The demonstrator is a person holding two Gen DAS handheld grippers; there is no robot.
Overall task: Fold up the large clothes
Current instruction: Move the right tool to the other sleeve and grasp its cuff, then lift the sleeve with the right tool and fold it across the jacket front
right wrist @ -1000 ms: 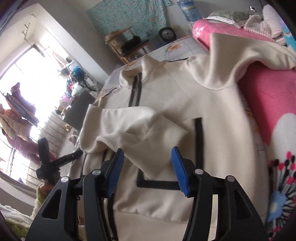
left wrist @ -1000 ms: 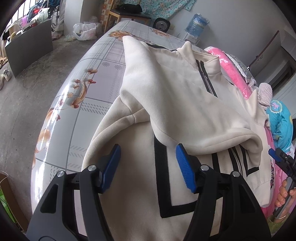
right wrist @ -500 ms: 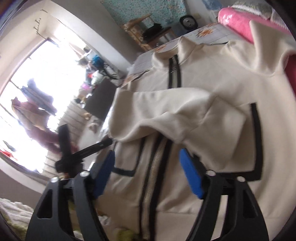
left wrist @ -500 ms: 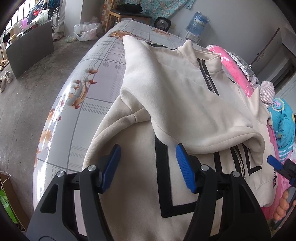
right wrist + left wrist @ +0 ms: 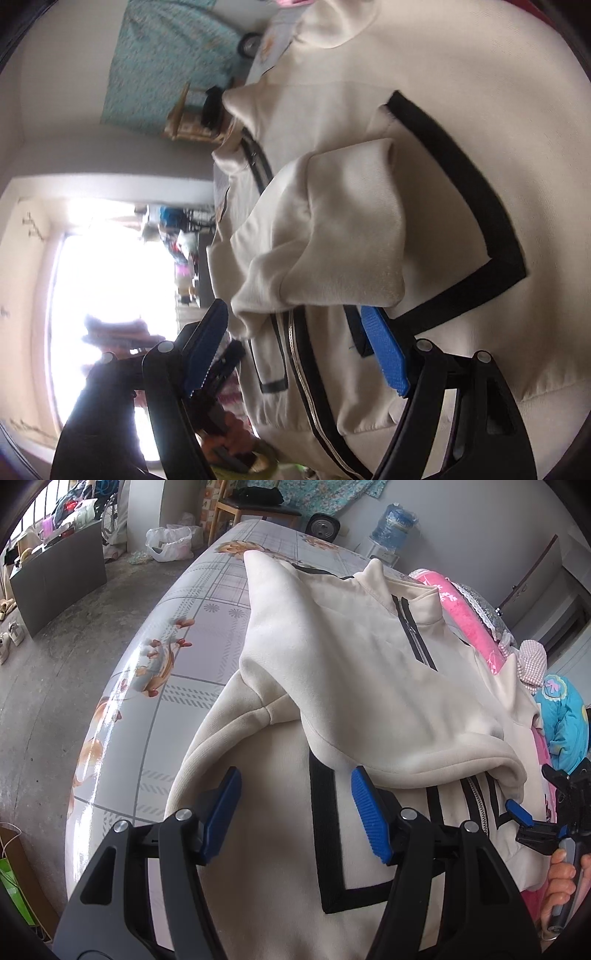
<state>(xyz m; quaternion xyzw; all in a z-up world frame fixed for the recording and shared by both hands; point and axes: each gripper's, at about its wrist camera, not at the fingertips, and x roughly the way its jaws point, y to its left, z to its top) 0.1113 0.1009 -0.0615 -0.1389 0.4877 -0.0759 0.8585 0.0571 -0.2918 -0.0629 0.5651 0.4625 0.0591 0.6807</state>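
Jacket (image 5: 362, 672) is my landmark: cream with black trim, it lies flat on the bed (image 5: 192, 602), collar at the far end, hem at the near edge, so its long axis runs straight away from me along the zip. One sleeve (image 5: 406, 731) is already folded across the chest, its cuff (image 5: 332, 236) resting over the zip near the hem.

My left gripper (image 5: 295, 808) hangs over the hem on the jacket's left half, jaws spread wide with nothing between them. My right gripper (image 5: 295, 350) sits at the hem too, right at the zip, tilted hard to one side; its jaws are also spread and empty, one pad (image 5: 384, 350) just under the cuff's edge, though I cannot tell whether it touches cloth.

Both grippers are at the hem end, about equally near. I judge the next fold runs along that long axis, hem toward collar, with each gripper pinching its own side of the hem.
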